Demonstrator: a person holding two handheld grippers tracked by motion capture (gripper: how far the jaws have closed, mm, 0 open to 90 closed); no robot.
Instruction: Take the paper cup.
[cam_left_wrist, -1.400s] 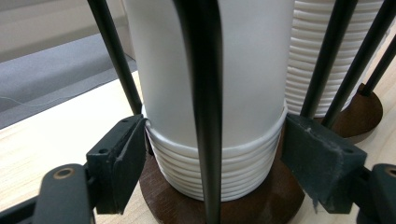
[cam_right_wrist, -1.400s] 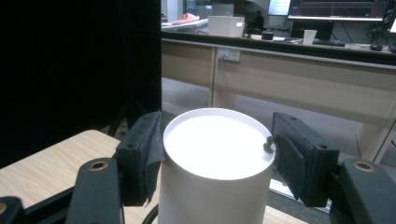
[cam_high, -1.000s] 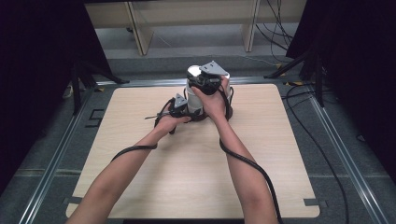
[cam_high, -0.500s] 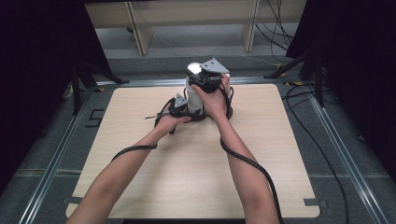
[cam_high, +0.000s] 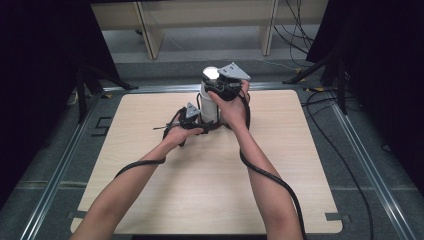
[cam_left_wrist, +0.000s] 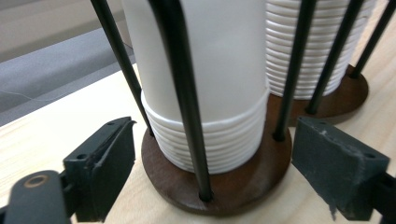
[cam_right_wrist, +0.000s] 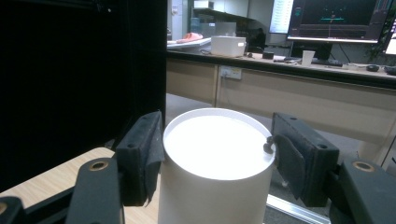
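1. High view: both hands meet at the far middle of the worktop (cam_high: 210, 185), around a white cup stack (cam_high: 210, 102).
2. The right gripper (cam_high: 227, 86) sits at the top of the stack, the left gripper (cam_high: 189, 120) low at its foot, on the left side.
3. Right gripper view: the two fingers (cam_right_wrist: 140, 156) pinch the upturned top cup (cam_right_wrist: 217, 154), pads pressed to its sides just under the flat bottom.
4. Left gripper view: the stack stands on a round brown base (cam_left_wrist: 219, 182) inside thin black rods (cam_left_wrist: 184, 93). The outer cup's rim rests above a run of nested rims.
5. The left fingers (cam_left_wrist: 105, 170) have just been opening. They stand spread on either side of the base, clear of the cups, with base and stack between them.
6. A second stack (cam_left_wrist: 313, 51) in its own rod holder stands just behind, to the right in that view.
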